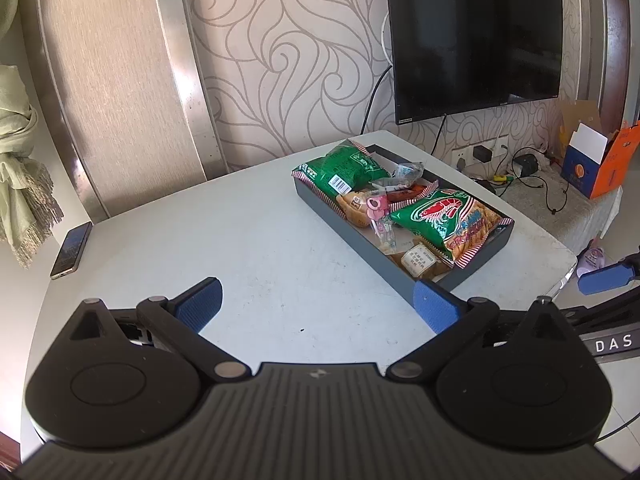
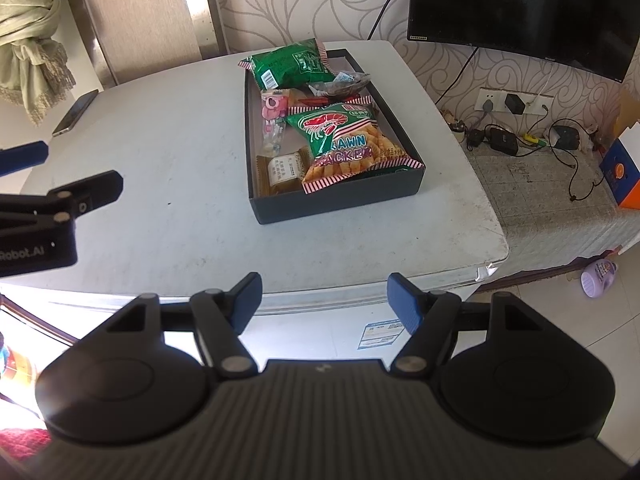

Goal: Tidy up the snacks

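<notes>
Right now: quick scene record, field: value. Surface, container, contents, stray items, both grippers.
surface: white table
container: dark open box, on the table
contents: prawn cracker bag nearest, green bag at far end, pink-wrapped candy, small tan packets
stray items: phone at the table's far left edge
left gripper: open, holding nothing, above the table
right gripper: open, holding nothing, at the table's near edge

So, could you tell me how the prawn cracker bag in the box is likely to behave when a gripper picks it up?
The prawn cracker bag looks puffed with air, so probably light and squashy. Its glossy film may slip between pads, and a hard pinch could crush the crackers. It lies tilted over other snacks in the box, so it may slide when nudged.
</notes>
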The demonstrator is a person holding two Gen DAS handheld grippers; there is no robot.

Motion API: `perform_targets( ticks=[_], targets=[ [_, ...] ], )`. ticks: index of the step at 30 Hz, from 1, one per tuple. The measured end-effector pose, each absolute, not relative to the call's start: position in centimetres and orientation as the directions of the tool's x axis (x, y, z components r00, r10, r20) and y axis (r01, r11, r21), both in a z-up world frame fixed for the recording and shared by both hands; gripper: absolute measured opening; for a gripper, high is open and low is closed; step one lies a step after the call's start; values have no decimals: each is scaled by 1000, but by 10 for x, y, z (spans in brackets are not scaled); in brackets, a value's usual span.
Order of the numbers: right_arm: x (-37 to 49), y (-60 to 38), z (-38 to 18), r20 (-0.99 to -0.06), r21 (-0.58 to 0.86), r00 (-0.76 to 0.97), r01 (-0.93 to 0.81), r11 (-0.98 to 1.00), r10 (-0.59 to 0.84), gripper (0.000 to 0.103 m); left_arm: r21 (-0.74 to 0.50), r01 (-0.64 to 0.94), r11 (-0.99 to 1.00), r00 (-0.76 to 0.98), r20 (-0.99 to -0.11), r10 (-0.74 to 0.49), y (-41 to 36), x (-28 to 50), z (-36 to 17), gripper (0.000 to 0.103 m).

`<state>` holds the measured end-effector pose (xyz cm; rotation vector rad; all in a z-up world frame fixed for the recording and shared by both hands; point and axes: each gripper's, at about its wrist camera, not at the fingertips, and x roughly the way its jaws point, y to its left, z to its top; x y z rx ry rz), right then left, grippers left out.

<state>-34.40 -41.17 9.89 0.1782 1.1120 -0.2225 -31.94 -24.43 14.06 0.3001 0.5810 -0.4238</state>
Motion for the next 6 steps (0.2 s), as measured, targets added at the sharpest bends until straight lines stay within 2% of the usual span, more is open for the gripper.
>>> perform_targets(
  ticks=[6],
  targets=[
    [-342, -414, 100, -899, 37, 431, 266, 963, -85, 71, 154, 470, 869, 747, -593, -299, -247, -315, 137, 102]
  ],
)
